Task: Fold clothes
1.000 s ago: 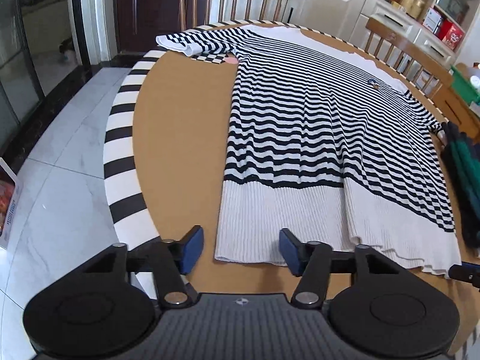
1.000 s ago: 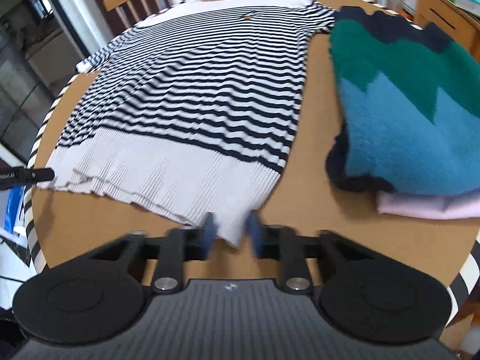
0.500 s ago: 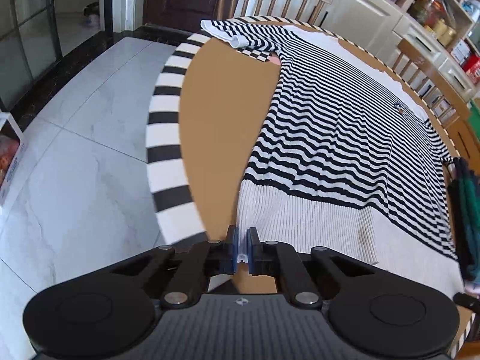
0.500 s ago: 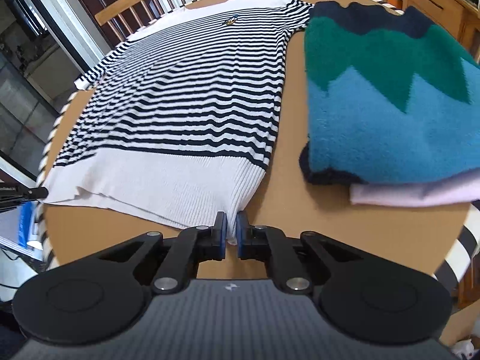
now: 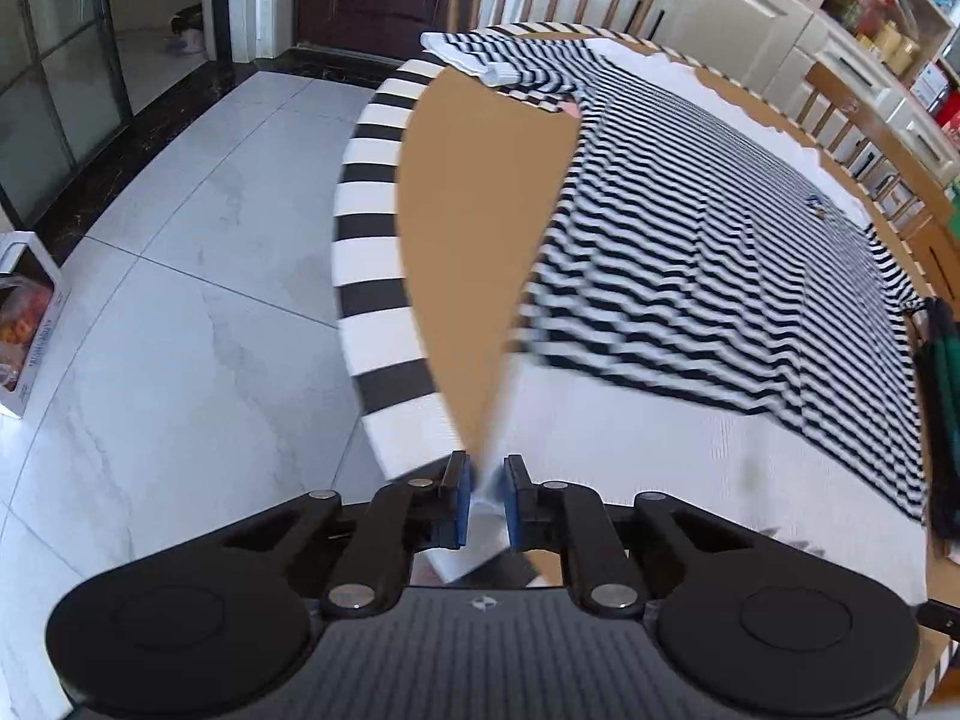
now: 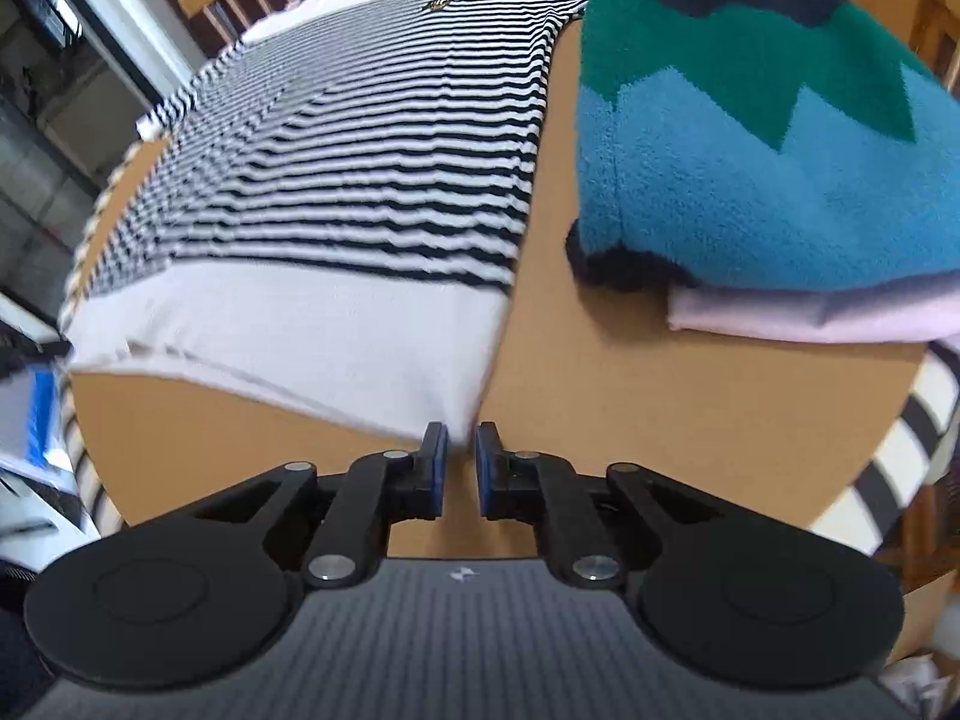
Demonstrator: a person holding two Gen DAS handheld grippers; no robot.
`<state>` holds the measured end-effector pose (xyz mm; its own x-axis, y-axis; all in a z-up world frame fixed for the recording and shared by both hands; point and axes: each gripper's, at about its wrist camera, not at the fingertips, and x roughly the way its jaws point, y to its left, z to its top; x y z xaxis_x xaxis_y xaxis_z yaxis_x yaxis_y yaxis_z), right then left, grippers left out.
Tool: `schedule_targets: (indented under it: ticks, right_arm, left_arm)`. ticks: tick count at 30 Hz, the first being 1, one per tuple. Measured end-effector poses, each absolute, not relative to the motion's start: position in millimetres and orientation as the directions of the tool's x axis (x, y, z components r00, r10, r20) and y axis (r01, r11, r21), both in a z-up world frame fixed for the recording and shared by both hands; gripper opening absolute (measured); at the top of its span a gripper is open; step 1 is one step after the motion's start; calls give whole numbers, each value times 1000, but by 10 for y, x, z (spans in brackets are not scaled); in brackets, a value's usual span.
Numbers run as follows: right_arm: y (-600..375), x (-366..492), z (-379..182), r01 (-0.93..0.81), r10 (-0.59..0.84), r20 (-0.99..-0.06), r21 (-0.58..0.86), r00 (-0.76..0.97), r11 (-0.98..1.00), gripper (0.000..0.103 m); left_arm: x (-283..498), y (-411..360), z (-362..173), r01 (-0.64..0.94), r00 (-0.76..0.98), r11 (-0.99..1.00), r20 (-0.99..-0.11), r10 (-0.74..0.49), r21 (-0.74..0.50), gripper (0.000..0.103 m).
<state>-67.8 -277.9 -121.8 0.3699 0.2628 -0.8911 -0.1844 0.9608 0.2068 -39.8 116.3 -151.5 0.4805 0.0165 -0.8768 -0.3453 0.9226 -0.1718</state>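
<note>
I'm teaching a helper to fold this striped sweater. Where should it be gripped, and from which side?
Grip the striped sweater at the two corners of its white ribbed hem, coming in low from the near table edge. The hem lies flat and closest, its corners free. The left gripper and the right gripper each pinch one corner that way.

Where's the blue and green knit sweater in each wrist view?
Left wrist: only a dark, foreshortened sliver of the folded blue and green knit sweater at the far right edge.
Right wrist: upper right, large, the sweater lying on a pale pink folded garment.
Shared landmark: the black-and-white striped knit top spread flat beside it.
</note>
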Motion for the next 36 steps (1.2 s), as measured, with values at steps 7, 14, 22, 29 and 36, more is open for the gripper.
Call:
schedule_targets:
  ticks: [7, 14, 22, 29, 36]
  right_arm:
    - [-2608, -714, -880, -349, 319, -839, 168, 441, 922, 23]
    - [-1538, -503, -1006, -609, 450, -810, 150, 377, 779, 26]
    - [-1161, -350, -1105, -691, 461, -819, 115, 340, 714, 27]
    - [-1071, -296, -1184, -715, 464, -828, 114, 315, 690, 28]
    - [-1041, -247, -1221, -720, 467, -833, 126, 297, 683, 15]
  left_arm:
    - [-479, 978, -1199, -167, 590, 956, -801, -100, -242, 34]
    - [-275, 132, -1451, 123, 542, 981, -818, -193, -150, 39]
    - [-279, -175, -1524, 273, 565, 962, -806, -177, -20, 39]
    - [-245, -216, -1633, 290, 541, 957, -820, -186, -26, 39]
    - [-148, -146, -1624, 281, 536, 958, -818, -209, -61, 32]
